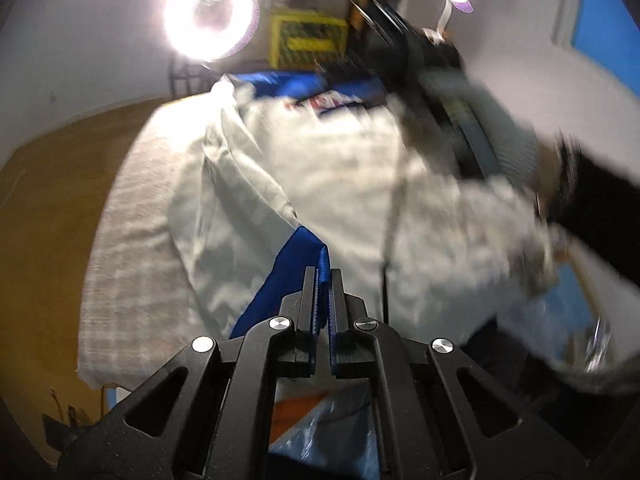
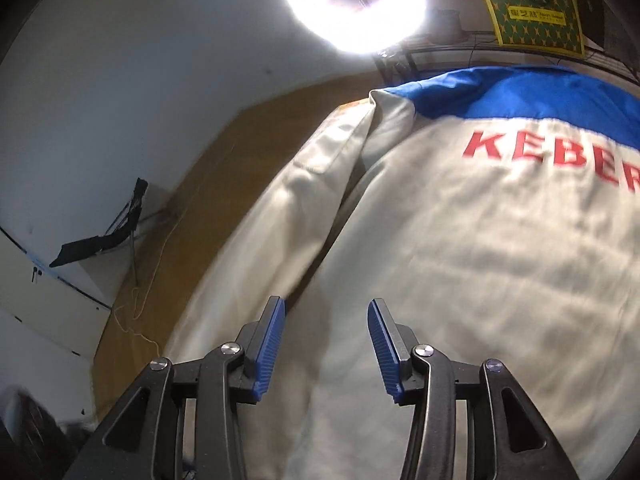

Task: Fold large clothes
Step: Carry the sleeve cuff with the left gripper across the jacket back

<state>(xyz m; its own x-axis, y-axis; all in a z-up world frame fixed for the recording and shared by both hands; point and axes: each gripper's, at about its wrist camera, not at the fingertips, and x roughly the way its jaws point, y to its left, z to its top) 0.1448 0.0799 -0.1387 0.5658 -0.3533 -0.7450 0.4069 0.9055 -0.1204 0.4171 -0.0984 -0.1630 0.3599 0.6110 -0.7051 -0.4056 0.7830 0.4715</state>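
Observation:
A cream jacket point(image 1: 320, 168) with a blue yoke and red lettering lies spread on a cloth-covered surface. My left gripper point(image 1: 322, 276) is shut on a blue strip of the jacket's trim point(image 1: 294, 264), which rises from between its pads. In the left wrist view the right gripper's body point(image 1: 440, 92) is a dark blur over the far right of the jacket, with a black sleeve point(image 1: 596, 216) behind it. In the right wrist view the right gripper point(image 2: 326, 308) stands open above the jacket's back point(image 2: 460, 260), below the red letters point(image 2: 552, 156); nothing is pinched between its blue pads point(image 2: 274, 340).
A pale checked cloth point(image 1: 132, 248) covers the surface under the jacket. A ring light point(image 1: 210, 20) glares at the back beside a yellow box point(image 1: 308, 38). Brown floor point(image 2: 224, 168) lies to the left, with a black stand point(image 2: 100, 240) and a cord on it.

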